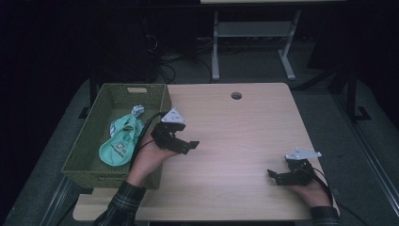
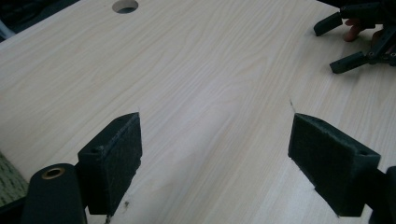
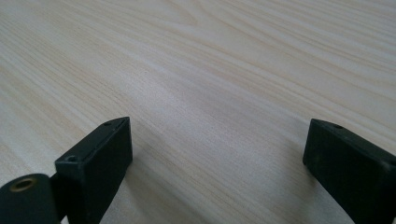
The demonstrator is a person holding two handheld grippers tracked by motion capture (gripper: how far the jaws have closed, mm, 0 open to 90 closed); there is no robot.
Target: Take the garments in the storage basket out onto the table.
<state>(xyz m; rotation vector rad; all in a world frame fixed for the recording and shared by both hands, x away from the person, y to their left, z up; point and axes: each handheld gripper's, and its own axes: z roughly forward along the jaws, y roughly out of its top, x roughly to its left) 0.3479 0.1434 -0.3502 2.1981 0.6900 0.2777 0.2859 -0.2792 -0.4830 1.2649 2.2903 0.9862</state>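
The mint-green garment (image 1: 121,141) nearest your left gripper (image 1: 181,141) lies crumpled inside the olive woven basket (image 1: 89,136), towards its right wall, with a white knotted bit at its upper end. That basket sits at the left edge of the tabletop (image 1: 235,136), and the cloth is the one thing you can see in it.

Your left gripper hovers just beside the basket's right rim, over bare wood, pointing towards the middle of the tabletop. The high view does not make its fingers clear; the left gripper view does, with both padded fingers (image 2: 116,158) spread wide and nothing between them. That view also catches the round cable hole (image 2: 125,5) at the far edge and your right gripper (image 2: 355,42) well off across the wood.

In the high view your right gripper (image 1: 277,176) is low near the tabletop's front right corner. The right gripper view shows its fingers (image 3: 100,163) spread apart over plain wood grain, holding nothing.
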